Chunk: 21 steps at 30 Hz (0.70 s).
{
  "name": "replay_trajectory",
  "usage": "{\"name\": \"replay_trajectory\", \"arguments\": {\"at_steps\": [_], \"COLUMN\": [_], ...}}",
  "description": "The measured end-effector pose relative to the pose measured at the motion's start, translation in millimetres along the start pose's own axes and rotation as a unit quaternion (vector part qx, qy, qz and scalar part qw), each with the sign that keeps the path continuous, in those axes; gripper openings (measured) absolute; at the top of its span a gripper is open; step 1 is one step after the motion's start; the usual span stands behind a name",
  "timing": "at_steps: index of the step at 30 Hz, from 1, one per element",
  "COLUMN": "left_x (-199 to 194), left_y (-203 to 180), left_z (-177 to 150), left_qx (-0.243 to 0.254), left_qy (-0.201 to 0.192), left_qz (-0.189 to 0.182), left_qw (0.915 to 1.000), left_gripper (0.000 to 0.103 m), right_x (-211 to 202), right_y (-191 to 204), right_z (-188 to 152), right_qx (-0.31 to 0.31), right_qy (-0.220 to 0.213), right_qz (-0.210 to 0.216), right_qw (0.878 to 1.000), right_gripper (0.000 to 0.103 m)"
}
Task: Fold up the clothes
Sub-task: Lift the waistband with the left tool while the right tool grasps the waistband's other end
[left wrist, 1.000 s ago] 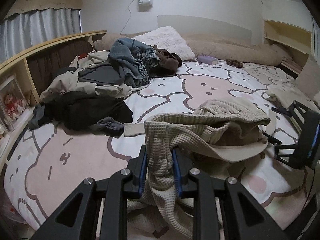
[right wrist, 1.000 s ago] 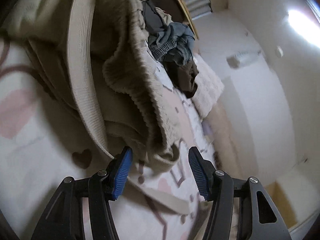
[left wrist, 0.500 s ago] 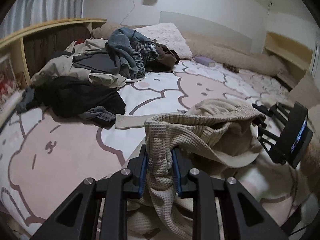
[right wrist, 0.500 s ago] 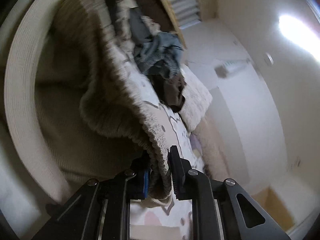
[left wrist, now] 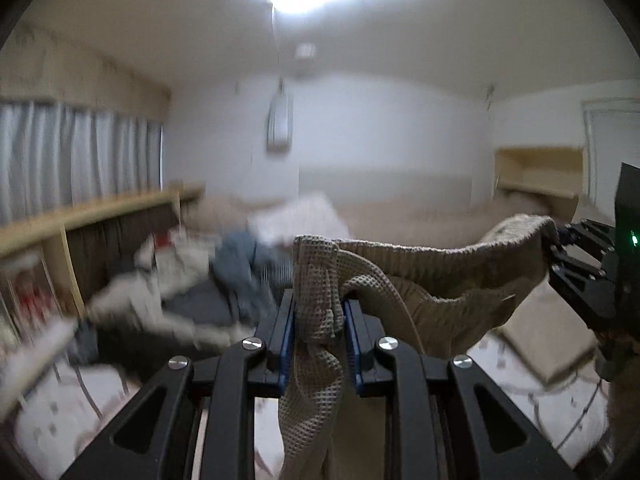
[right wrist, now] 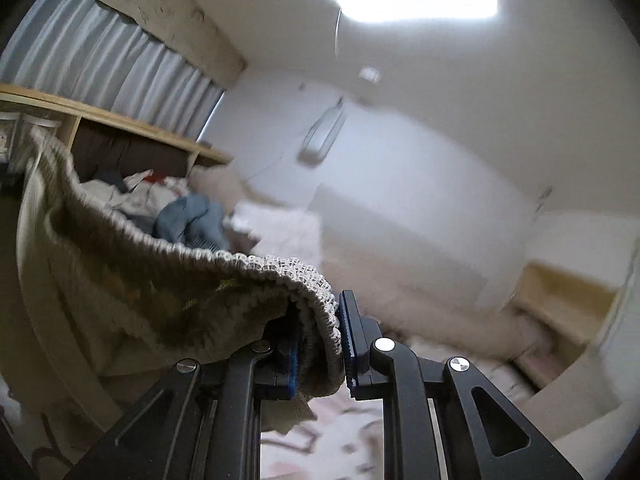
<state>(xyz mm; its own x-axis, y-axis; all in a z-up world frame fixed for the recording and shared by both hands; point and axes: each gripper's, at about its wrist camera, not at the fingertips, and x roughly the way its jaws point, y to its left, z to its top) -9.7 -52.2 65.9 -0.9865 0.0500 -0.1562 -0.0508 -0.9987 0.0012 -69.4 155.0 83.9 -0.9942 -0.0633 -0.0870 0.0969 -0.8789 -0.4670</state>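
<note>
A beige waffle-knit garment (left wrist: 424,276) hangs in the air, stretched between my two grippers above the bed. My left gripper (left wrist: 318,320) is shut on one bunched end of it, and loose fabric hangs down between the fingers. My right gripper (right wrist: 320,344) is shut on the ribbed edge of the same garment (right wrist: 168,280). The right gripper also shows at the right edge of the left wrist view (left wrist: 576,264), holding the far end. The lower part of the garment is hidden below the frames.
A pile of unfolded clothes (left wrist: 192,280) lies at the back left of the bed, with a blue-grey piece (right wrist: 192,220) on top. A wooden shelf (left wrist: 92,216) runs along the left wall. The pink-and-white bedsheet (left wrist: 520,380) lies below. Pillows sit by the headboard.
Both grippers have risen and tilted up, lifting the beige garment off the bed. A second ago the right gripper was open beside the fabric; it then shut on the ribbed edge.
</note>
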Motion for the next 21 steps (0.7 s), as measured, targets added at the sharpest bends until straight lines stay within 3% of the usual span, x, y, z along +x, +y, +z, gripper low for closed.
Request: {"name": "replay_trajectory", "arguments": {"at_steps": [5,11,15,17,19,21], "left_x": [-72,-162,-192,-188,-172,-138], "left_y": [-10,-18,-19,-19,-17,-12], "left_z": [52,110,140,145,140,119], "left_qx": [0.033,0.065,0.088,0.098,0.100,0.091], "left_qy": [-0.114,-0.226,-0.247,-0.240,-0.217,-0.170], "left_qz": [-0.006,-0.017,-0.028,-0.020,-0.016,-0.014], "left_qw": [0.9929,0.9718,0.9646,0.9657,0.9710,0.9810], "left_gripper": [0.022,0.022,0.022,0.022,0.022,0.022], "right_x": [-82,-187,-225,-222,-215,-181], "right_y": [-36,-74,-97,-99,-99,-88], "right_z": [56,122,153,155,155,134], "right_qx": [-0.016,-0.035,-0.021,-0.016,-0.013,-0.012], "right_qy": [-0.048,-0.108,-0.118,-0.102,-0.081,-0.024], "right_qz": [-0.041,-0.103,-0.099,-0.083,-0.065,-0.029], "right_qw": [0.998,0.988,0.988,0.991,0.995,0.999], "right_gripper": [0.018,0.018,0.018,0.018,0.018,0.018]}}
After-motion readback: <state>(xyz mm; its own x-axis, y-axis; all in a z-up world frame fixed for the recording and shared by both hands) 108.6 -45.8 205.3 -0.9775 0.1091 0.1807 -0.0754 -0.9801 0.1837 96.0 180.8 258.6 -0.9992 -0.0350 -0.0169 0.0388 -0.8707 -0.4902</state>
